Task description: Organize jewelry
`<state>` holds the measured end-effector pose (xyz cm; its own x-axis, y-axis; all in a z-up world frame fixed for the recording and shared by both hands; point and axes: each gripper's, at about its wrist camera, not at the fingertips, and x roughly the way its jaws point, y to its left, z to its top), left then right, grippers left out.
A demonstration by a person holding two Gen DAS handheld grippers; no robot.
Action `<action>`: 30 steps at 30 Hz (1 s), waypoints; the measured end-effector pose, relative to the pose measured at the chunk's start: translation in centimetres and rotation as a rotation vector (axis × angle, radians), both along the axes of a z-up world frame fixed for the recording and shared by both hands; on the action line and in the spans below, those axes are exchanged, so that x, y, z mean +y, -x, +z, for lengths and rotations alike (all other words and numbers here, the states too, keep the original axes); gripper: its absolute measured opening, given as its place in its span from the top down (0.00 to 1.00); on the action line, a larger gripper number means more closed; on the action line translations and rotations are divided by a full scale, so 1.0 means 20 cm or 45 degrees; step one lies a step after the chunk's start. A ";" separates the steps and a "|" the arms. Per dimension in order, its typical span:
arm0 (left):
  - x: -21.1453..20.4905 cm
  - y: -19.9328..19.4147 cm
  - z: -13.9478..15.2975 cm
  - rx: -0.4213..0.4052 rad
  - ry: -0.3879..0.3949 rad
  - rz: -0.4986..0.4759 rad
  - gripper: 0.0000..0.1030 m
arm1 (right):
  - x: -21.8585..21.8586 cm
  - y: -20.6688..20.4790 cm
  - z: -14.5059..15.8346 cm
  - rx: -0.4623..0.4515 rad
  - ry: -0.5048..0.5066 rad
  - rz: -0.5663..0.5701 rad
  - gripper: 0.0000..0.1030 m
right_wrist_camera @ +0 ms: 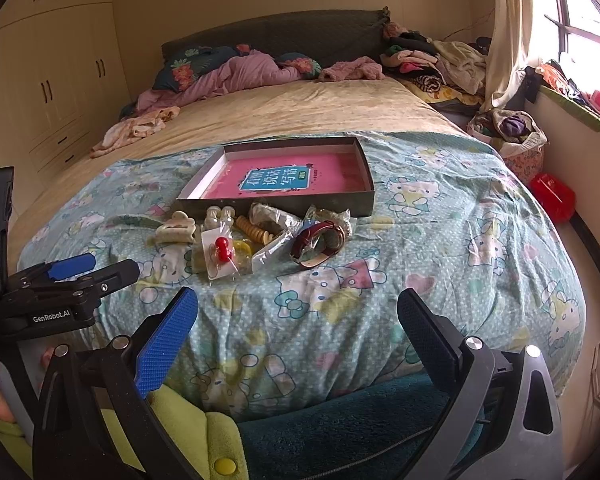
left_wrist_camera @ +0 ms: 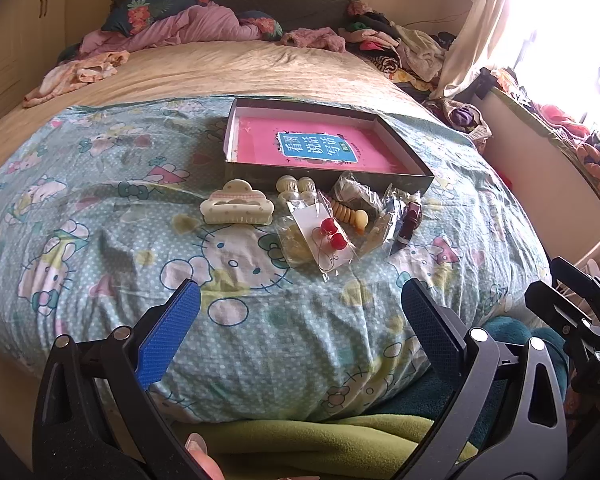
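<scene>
A bed covered by a cartoon-print quilt (left_wrist_camera: 100,208) is seen from its foot edge. On the quilt a shallow open box (left_wrist_camera: 404,160) holds one pink book (left_wrist_camera: 316,146). Along the box's near wall, toward the foot edge, the jewelry is strewn in a row running left to right.

Counted from the left: one cream hair claw (left_wrist_camera: 236,204), two small cream-capped pieces (left_wrist_camera: 296,188), one clear packet of red bead earrings (left_wrist_camera: 332,234), one string of amber beads (left_wrist_camera: 350,214), one dark red watch (right_wrist_camera: 320,240), and a few more crinkled clear packets whose contents cannot be made out.

Both tools hover over the near edge, well short of the row, which lies straight ahead of each. The left gripper (left_wrist_camera: 300,324) is spread wide and empty; the right gripper (right_wrist_camera: 298,328) likewise. The claw lies nearer the left gripper, the watch nearer the right. The claw's long axis runs across the bed, parallel to the box wall.
</scene>
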<state>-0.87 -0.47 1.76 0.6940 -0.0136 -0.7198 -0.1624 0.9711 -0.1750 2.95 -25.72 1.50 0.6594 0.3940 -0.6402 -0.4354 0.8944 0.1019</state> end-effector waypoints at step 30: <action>0.24 -0.14 0.01 -0.013 -0.012 0.133 0.09 | 0.12 -0.20 0.11 -0.009 0.076 0.060 0.04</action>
<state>1.90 4.33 2.03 0.6986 0.0661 -0.7125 -0.2614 0.9505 -0.1682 6.94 -23.24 3.76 0.6457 0.3856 -0.6591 -0.4774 0.8775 0.0457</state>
